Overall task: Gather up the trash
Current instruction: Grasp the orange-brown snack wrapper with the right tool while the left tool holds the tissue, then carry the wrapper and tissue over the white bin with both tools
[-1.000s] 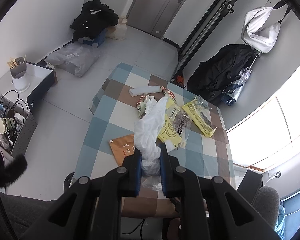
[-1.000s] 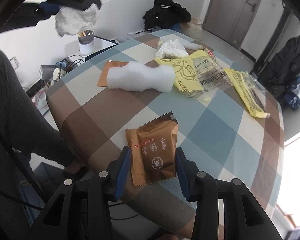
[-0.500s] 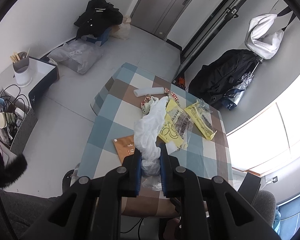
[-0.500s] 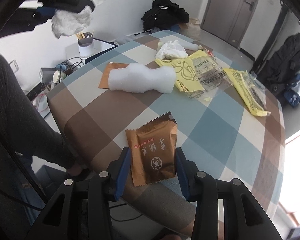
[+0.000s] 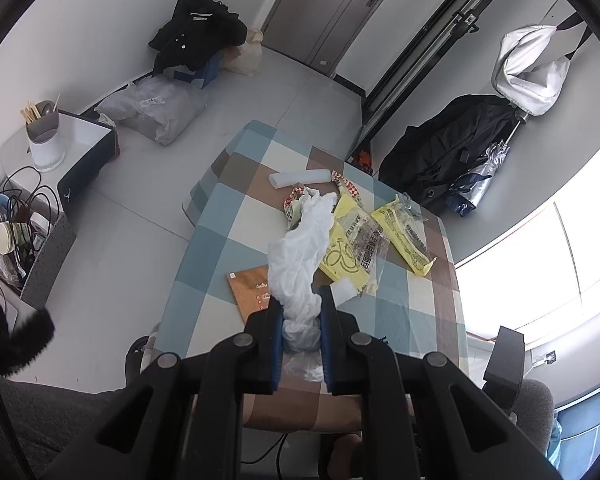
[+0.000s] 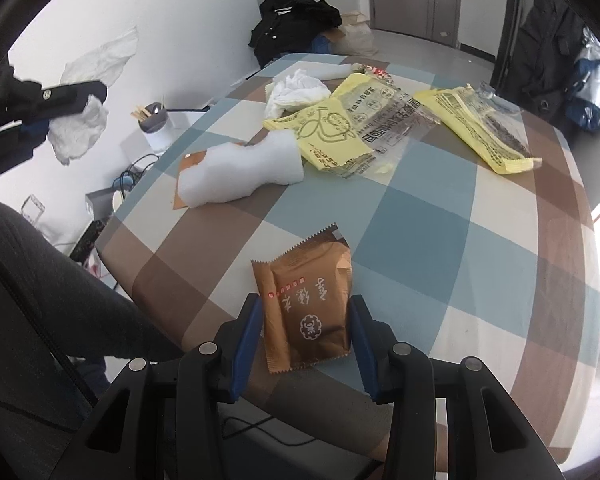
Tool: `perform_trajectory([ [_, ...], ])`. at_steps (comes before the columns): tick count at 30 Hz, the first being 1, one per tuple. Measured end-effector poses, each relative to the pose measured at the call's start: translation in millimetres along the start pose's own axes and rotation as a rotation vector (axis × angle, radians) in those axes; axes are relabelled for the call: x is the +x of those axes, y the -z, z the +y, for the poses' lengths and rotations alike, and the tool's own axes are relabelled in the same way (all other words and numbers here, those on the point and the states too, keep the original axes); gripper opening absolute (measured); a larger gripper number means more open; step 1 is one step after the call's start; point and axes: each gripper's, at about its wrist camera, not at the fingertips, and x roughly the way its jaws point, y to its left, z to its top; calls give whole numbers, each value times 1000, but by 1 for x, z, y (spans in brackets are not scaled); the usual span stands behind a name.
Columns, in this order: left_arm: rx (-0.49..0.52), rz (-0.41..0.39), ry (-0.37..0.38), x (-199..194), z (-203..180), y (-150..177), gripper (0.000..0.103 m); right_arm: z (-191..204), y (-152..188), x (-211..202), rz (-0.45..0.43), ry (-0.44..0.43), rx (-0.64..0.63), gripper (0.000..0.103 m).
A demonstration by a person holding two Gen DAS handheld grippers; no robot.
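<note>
2 claws: left claw high, clamping white plastic bag; right claw low, clamping brown wrapper.

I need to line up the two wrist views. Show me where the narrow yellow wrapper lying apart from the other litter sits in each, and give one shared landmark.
Left wrist: the narrow yellow wrapper lies right of centre, on the window side of the table.
Right wrist: the same wrapper lies at upper right, towards the table's far edge.
Shared landmark: the white utensil holder with chopsticks, off the table at the left in both views.
</note>
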Motion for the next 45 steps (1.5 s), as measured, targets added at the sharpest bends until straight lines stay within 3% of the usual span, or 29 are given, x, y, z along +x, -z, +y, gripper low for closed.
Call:
perform_trajectory([
  [8, -1, 8, -8, 3, 0, 1, 11, -8, -3, -5, -16, -35, 53, 42],
  [16, 12, 21, -35, 8, -3, 2, 11, -19, -9, -33, -94, -100, 127, 42],
  [23, 60, 54, -53, 16, -23, 5, 11, -34, -13, -94, -222, -134, 162, 42],
  [29, 169, 46, -26, 10, -71, 6, 11, -54, -10, -164, -352, -161, 225, 42],
  [35, 313, 54, 64, 10, -149, 9, 11, -92, 10, -244, -489, -98, 290, 42],
  [40, 466, 81, 143, 22, -218, 22, 11, -144, 53, -310, -586, 33, 400, 44],
  [45, 569, 191, 225, 56, -279, 50, 11, -203, 111, -344, -591, 191, 551, 44],
])
